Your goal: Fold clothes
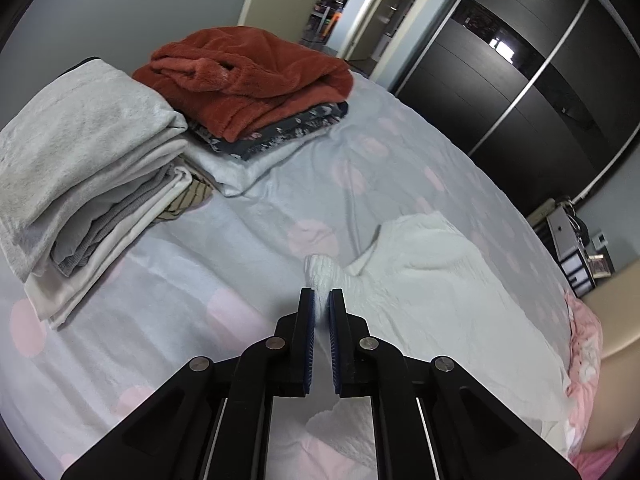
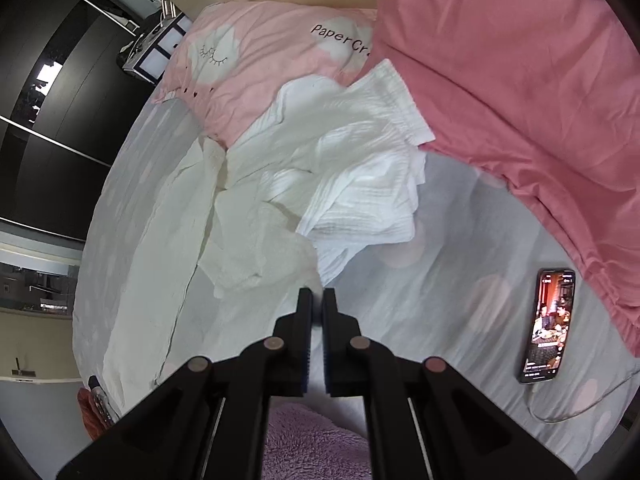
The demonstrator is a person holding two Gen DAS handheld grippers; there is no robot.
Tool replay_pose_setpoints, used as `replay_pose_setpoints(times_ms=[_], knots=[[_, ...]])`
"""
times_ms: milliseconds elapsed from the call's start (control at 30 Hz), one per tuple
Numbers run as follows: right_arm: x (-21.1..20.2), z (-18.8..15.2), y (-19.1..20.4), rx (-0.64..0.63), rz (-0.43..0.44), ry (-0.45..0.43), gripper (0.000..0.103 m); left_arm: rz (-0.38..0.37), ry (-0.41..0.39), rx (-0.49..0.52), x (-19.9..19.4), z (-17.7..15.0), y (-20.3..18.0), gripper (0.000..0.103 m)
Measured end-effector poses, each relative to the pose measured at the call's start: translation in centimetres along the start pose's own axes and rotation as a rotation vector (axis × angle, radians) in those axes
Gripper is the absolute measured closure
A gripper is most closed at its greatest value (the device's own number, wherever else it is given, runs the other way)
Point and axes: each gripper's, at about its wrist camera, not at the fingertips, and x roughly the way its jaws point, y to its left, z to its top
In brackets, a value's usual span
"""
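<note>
A white crinkled garment lies spread on the bed, reaching toward the pillows. My left gripper is shut on a bunched corner of it, and a tuft of cloth sticks out past the fingertips. In the right wrist view the same pale garment runs up to my right gripper, which looks shut on a thin edge of it. A second, whiter crinkled piece with an elastic band lies rumpled beside it, partly on the pillow.
Folded stacks stand at the bed's far left: grey and white items, and a rust fleece on a dark floral piece. A lit phone with a cable lies on the sheet. Pink duvet, pink pillow, dark wardrobe.
</note>
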Motion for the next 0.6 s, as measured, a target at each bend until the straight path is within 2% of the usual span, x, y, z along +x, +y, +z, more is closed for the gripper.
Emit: replay_pose_setpoints(times_ms=[167, 267, 433, 600], knots=[[1.3, -0.4, 0.9, -0.019, -0.013, 0.015, 0.099, -0.002, 0.035, 0.047, 0.8, 0.4, -1.2, 0.096], [1.8, 0.5, 2.0, -0.025, -0.024, 0.008, 0.099, -0.005, 0.045, 0.075, 1.0, 1.0, -2.0, 0.097], [2.4, 3.6, 5.6, -0.051, -0.034, -0.030, 0.099, 0.004, 0.038, 0.109, 1.5, 3.2, -4.2, 0.098], [3.9, 7.7, 11.0, -0.089, -0.033, -0.082, 0.099, 0.040, 0.028, 0.157, 3.4, 6.6, -7.3, 0.098]])
